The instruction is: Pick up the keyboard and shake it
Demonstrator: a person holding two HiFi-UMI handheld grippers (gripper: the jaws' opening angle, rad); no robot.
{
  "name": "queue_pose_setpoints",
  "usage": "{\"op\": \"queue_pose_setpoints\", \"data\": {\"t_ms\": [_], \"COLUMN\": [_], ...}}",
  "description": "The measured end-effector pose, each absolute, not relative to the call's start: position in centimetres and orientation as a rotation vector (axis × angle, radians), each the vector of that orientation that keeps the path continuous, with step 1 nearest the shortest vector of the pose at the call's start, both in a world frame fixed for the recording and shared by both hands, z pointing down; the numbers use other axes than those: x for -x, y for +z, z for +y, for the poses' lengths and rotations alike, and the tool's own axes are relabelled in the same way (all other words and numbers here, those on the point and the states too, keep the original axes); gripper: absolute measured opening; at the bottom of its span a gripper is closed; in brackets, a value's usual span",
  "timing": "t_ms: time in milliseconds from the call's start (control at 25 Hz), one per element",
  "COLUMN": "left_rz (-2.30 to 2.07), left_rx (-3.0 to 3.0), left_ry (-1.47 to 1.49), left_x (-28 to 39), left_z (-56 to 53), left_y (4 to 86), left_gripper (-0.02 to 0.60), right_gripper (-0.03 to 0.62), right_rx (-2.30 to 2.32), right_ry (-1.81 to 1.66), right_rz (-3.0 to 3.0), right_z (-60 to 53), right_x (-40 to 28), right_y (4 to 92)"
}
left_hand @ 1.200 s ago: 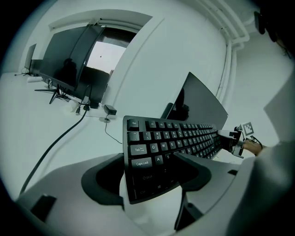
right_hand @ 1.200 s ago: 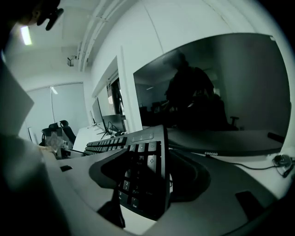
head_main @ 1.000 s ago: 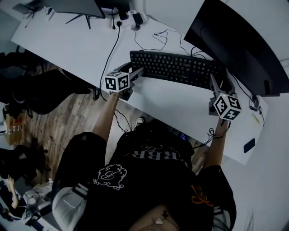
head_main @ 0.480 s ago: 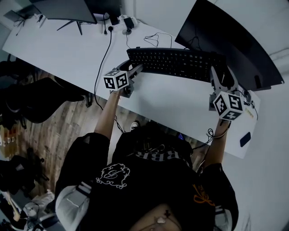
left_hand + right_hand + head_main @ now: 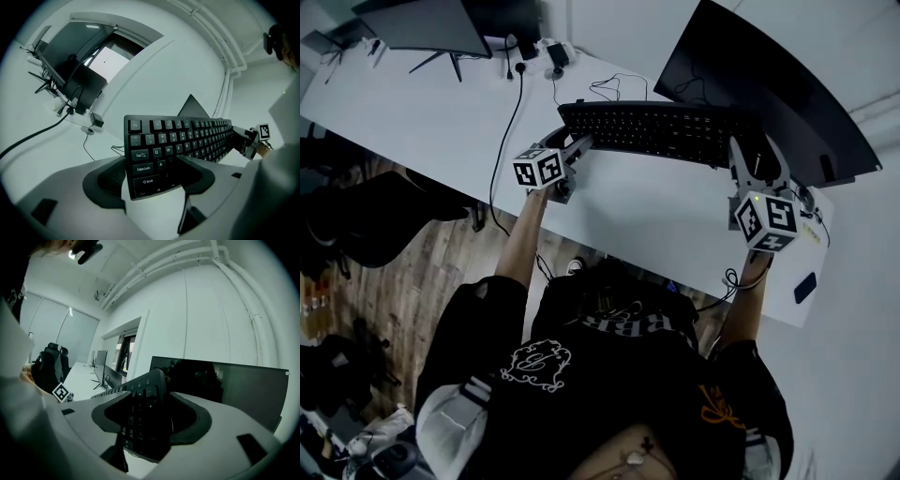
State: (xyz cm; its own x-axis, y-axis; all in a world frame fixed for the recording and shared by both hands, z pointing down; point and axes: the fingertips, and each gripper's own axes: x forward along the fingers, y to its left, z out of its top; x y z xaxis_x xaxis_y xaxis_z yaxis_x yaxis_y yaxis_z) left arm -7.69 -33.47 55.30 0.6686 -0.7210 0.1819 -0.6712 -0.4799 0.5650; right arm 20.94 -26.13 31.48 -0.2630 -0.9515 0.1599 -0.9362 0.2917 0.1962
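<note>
The black keyboard (image 5: 656, 131) is held at both ends above the white desk (image 5: 647, 211). My left gripper (image 5: 581, 143) is shut on its left end, the jaws clamping the Tab and Shift corner of the keyboard (image 5: 178, 140) in the left gripper view (image 5: 150, 173). My right gripper (image 5: 750, 157) is shut on the number-pad end of the keyboard (image 5: 140, 423), seen close up in the right gripper view (image 5: 151, 420). The keyboard's front edge hangs off the desk, tilted. The right gripper (image 5: 244, 140) also shows at the keyboard's far end.
A large dark monitor (image 5: 769, 89) stands just behind the keyboard at the right. A second monitor (image 5: 422, 23), cables (image 5: 511, 112) and a power adapter (image 5: 555, 54) lie at the desk's far left. A small dark object (image 5: 804, 287) sits near the desk's right front corner.
Both grippers and the keyboard have shifted a little up and away in the head view, and the keyboard's right end sits higher. Both grips stay on it.
</note>
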Motion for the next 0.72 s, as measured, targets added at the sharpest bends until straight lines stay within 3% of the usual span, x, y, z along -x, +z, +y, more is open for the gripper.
{"op": "queue_pose_setpoints", "data": {"t_ms": [280, 520, 720], "left_rz": [-1.105, -1.098, -1.118], "left_rx": [-2.34, -2.24, -2.262], "left_ry": [-0.118, -0.026, -0.025], "left_x": [8.2, 7.5, 7.7], "left_z": [-35.1, -32.9, -33.2], "left_y": [52.5, 57.1, 56.2], "left_gripper": [0.333, 0.333, 0.333], "right_gripper": [0.259, 0.259, 0.258], "right_rx": [-1.743, -1.716, -1.723], "right_ry": [-0.128, -0.053, -0.041], "right_rz": [-2.35, -2.305, -2.329], "right_z": [-25.8, -25.7, -25.6], "right_x": [-20.7, -20.9, -21.3], "right_y": [29.9, 33.1, 33.0]}}
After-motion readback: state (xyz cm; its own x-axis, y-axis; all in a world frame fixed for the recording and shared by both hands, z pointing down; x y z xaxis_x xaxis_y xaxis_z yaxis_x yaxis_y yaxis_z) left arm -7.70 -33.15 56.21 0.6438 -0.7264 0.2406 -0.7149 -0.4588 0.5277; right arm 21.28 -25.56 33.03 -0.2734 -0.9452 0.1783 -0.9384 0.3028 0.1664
